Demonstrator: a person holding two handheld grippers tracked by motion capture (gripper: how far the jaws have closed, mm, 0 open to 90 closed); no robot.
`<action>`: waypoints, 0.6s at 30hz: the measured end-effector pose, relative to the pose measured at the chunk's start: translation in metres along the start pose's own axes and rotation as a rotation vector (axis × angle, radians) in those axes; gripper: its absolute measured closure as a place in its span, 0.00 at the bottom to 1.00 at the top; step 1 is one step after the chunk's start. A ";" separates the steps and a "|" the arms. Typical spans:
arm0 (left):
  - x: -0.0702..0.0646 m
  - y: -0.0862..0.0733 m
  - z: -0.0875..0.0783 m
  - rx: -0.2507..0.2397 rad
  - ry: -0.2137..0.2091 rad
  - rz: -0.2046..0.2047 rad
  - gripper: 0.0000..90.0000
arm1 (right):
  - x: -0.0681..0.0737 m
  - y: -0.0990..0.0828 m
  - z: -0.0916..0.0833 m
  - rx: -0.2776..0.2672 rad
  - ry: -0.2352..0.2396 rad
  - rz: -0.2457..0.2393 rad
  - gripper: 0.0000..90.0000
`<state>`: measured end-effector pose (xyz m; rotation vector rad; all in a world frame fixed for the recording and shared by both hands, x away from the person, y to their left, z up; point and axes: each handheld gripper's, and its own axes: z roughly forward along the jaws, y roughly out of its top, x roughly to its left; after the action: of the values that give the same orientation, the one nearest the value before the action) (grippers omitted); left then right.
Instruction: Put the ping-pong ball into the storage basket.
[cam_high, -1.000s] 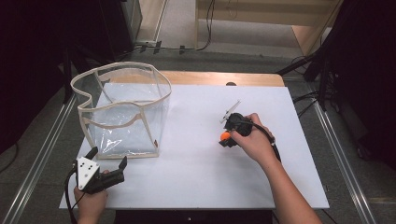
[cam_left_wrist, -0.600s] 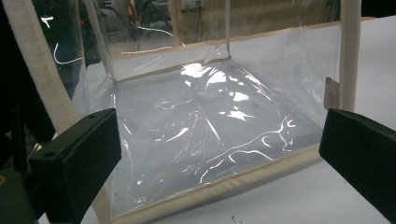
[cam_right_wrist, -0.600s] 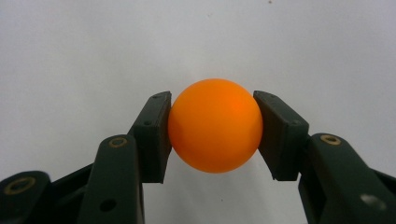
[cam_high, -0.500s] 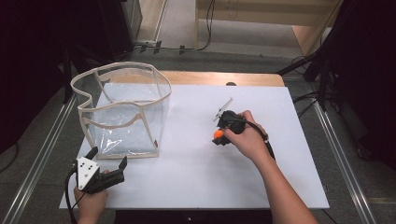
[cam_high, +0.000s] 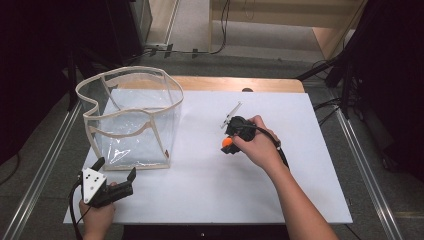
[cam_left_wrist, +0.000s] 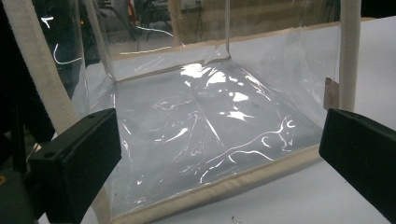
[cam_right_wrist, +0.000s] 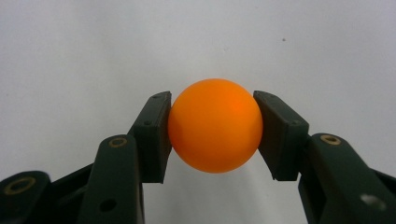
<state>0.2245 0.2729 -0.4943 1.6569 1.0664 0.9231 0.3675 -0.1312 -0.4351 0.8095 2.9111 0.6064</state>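
An orange ball (cam_right_wrist: 215, 125) sits pinched between the two black jaws of my right gripper (cam_right_wrist: 214, 133), which is shut on it above the white table. From above, that ball (cam_high: 227, 142) shows at the tip of the right gripper (cam_high: 229, 144), right of the table's middle. A clear plastic bag with beige trim (cam_high: 131, 117) stands open at the back left. My left gripper (cam_high: 116, 173) rests near the front left corner, jaws wide open, just in front of the bag (cam_left_wrist: 205, 126). Nothing lies between its jaws.
The white table top (cam_high: 215, 195) is ringed by metal rails (cam_high: 47, 160) on both sides. A wooden strip (cam_high: 240, 84) runs along the far edge. Cables and dark gear lie on the floor beyond.
My right gripper has carried the orange ball leftward and slightly up over the table. The left gripper and the bag have stayed put.
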 end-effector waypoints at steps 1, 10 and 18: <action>0.000 0.000 0.000 0.000 0.000 0.000 0.00 | 0.000 0.001 0.000 -0.001 0.001 -0.009 0.52; 0.000 0.000 0.000 0.000 0.000 0.000 0.00 | 0.004 0.015 -0.001 -0.008 0.007 -0.025 0.53; 0.000 0.000 0.000 -0.001 0.000 0.000 0.00 | 0.006 0.023 -0.002 -0.009 0.022 -0.040 0.53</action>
<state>0.2245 0.2730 -0.4943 1.6561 1.0658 0.9228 0.3734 -0.1107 -0.4239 0.7467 2.9345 0.6279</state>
